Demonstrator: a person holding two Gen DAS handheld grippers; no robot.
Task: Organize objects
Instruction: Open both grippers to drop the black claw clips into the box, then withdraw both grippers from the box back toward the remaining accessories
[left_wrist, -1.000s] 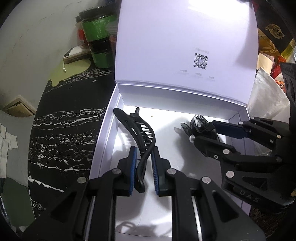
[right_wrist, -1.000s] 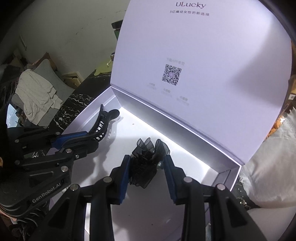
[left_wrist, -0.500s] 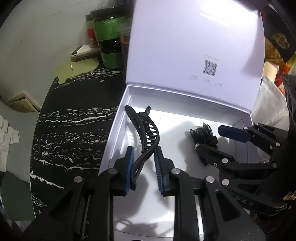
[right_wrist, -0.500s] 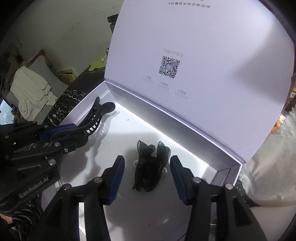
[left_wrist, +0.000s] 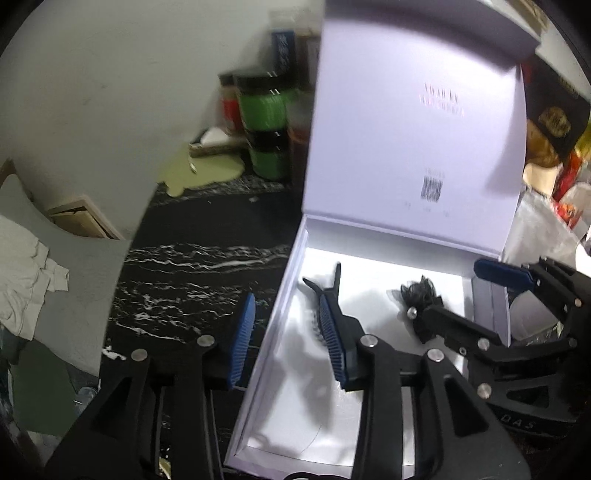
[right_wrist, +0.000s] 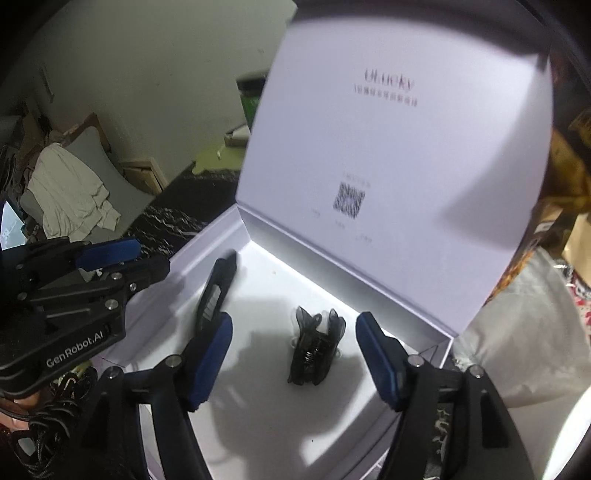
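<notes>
Hair clips (right_wrist: 314, 347) loose in box (right_wrist: 417, 299)

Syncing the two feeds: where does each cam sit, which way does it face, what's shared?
Left wrist: on the left gripper, facing down into the white box; own open fingers, right gripper at right.
Right wrist: on the right gripper, facing down at the black bow clip; own open fingers, left gripper at left.
Shared: box, raised lid, bow clip, long black hair clip, marbled black counter.
</notes>
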